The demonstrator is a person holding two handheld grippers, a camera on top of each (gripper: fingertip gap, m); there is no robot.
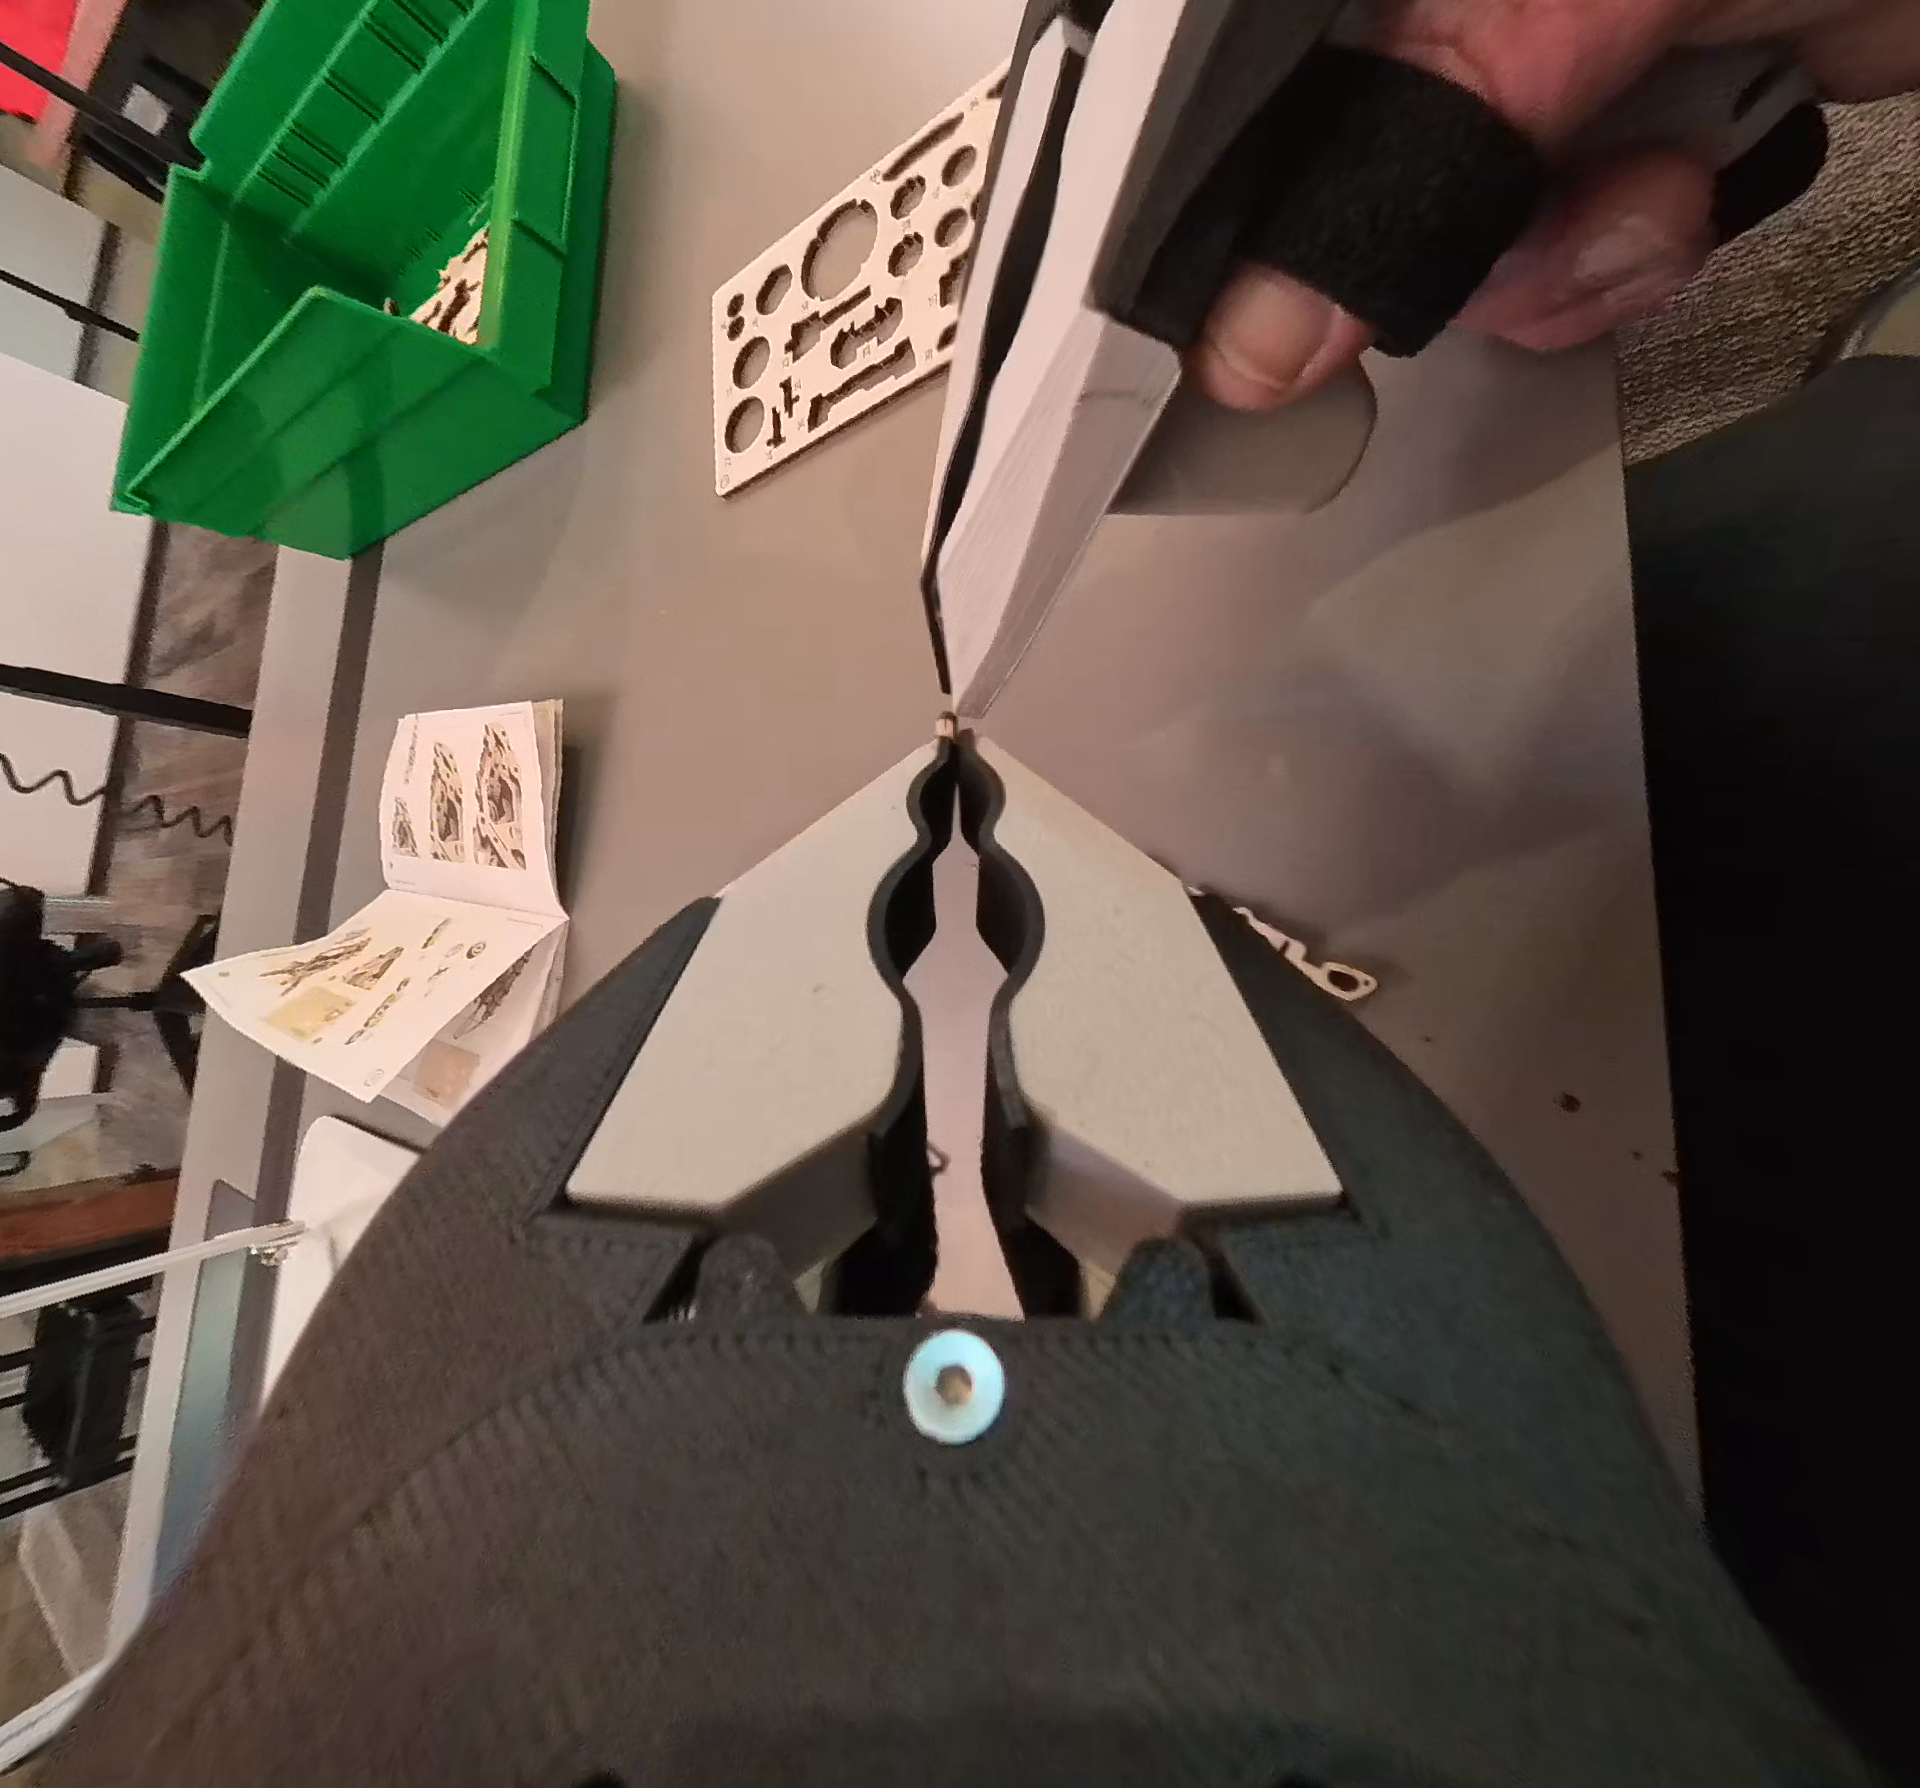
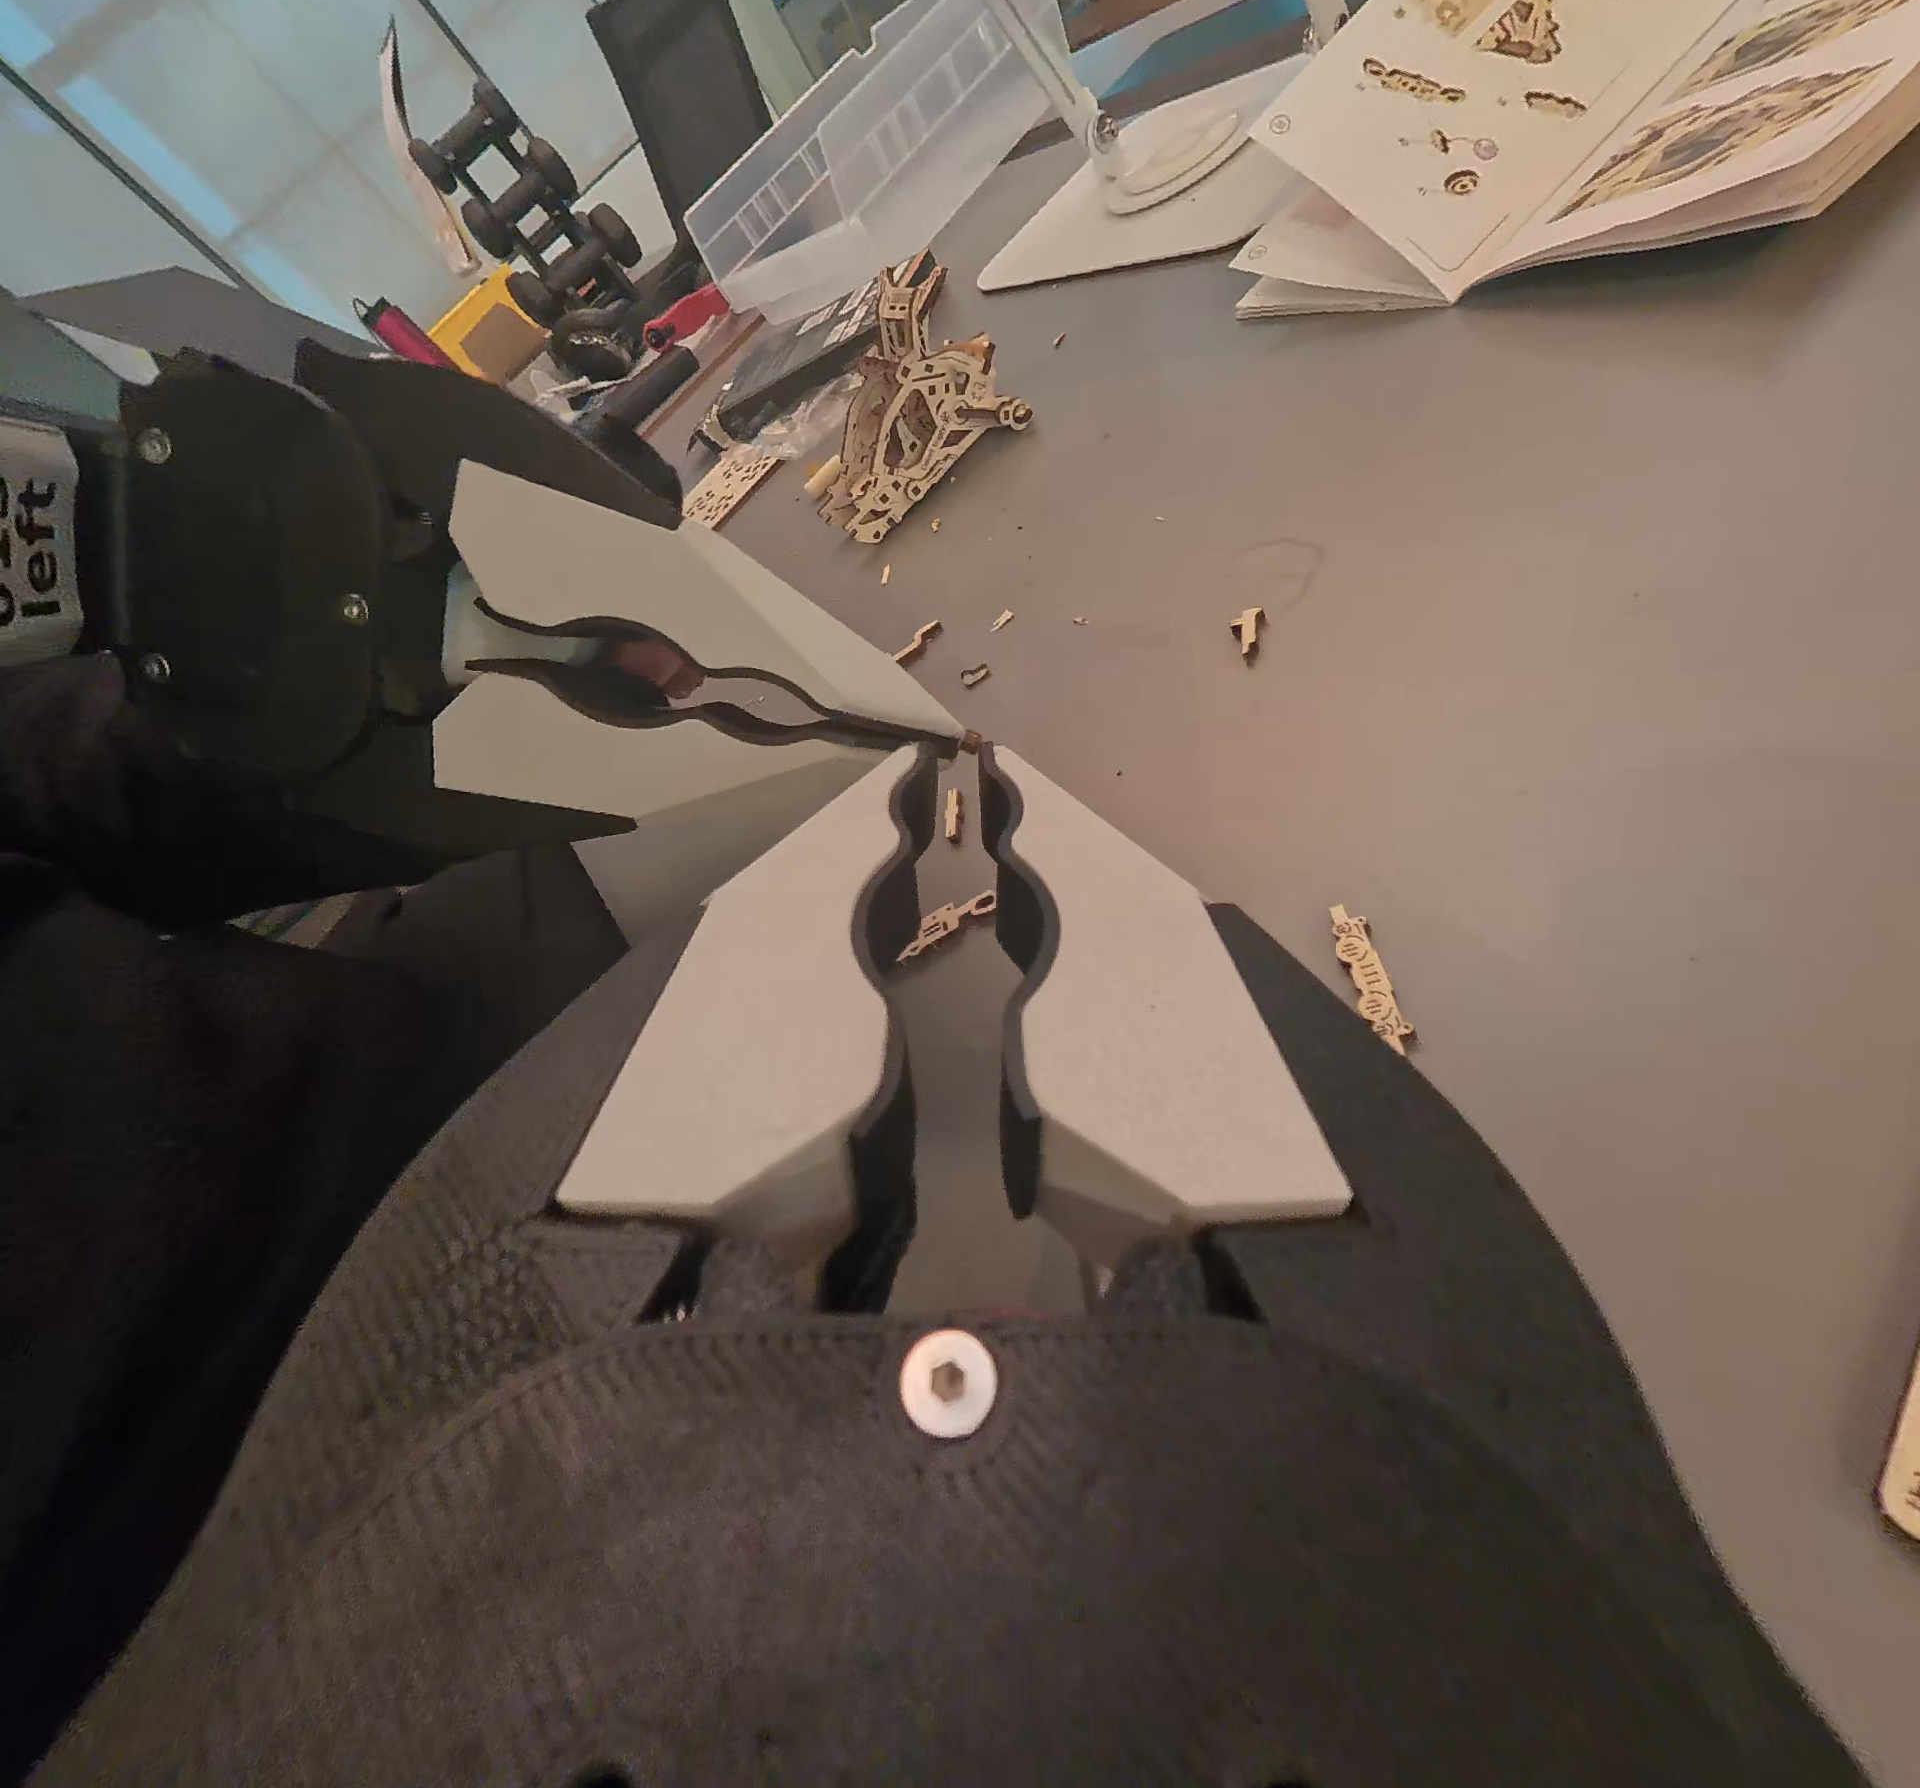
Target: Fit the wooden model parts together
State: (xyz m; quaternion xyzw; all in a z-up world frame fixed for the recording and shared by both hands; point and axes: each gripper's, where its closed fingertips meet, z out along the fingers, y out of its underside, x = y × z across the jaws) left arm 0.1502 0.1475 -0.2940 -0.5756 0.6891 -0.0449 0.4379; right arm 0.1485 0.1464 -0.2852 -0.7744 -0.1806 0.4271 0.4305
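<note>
A tiny wooden part [image 1: 948, 726] sits pinched between the tips of both grippers above the grey table [image 1: 727, 647]. My left gripper [image 1: 949, 749] is shut on its near end. My right gripper [image 1: 949, 696], held by a hand [image 1: 1621, 24], comes down from the upper right and its tips close on the far end. In the right wrist view the right gripper [image 2: 953, 751] has its jaws a narrow gap apart around the part [image 2: 974, 742], and the left gripper [image 2: 951, 739] reaches in from the left. A half-built wooden model [image 2: 914, 429] lies farther back.
Green bins [image 1: 364, 263] stand at the far left, with a punched-out wooden sheet [image 1: 842, 304] beside them. An open booklet [image 1: 457, 907] lies at the left. Loose wooden pieces [image 2: 1371, 975] and chips [image 2: 1247, 632] are scattered on the table. A clear tray [image 2: 862, 138] and a white stand base [image 2: 1143, 211] are behind. Left and right tips are no more than a few centimetres apart. The half-built wooden model [image 2: 914, 429] is about 25 centimetres from both grippers' fingertips.
</note>
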